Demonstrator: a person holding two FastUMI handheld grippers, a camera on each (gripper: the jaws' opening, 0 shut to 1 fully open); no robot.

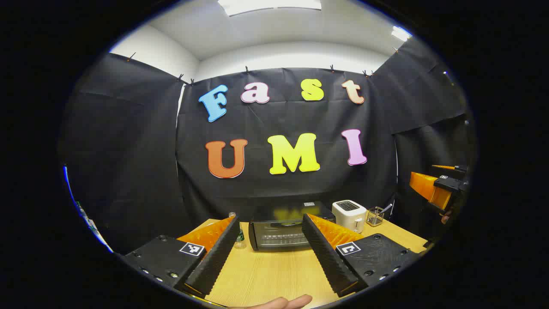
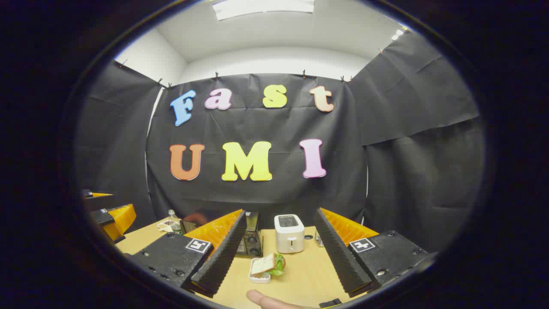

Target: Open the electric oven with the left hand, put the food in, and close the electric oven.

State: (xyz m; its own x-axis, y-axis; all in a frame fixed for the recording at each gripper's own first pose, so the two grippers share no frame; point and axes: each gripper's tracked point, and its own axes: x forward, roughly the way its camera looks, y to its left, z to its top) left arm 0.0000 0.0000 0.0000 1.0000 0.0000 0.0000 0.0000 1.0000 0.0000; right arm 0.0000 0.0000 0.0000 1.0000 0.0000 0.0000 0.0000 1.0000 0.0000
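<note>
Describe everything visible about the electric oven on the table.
The electric oven is a small, dark, box-shaped countertop unit with a glossy top. Its front is a glass door with a dark bar handle along the top edge; the door is shut, and a wire rack shows faintly behind the glass. In the right gripper view, round knobs sit on its right end. It stands upright on the wooden table near the back wall, left of the white toaster. Neither tool touches it.

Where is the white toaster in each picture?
Left gripper view: the white toaster stands right of centre, just right of the black oven, beyond the left tongs.
Right gripper view: it stands at bottom centre, between the right tongs' fingers.
Shared landmark: the oven to the toaster's left.
</note>
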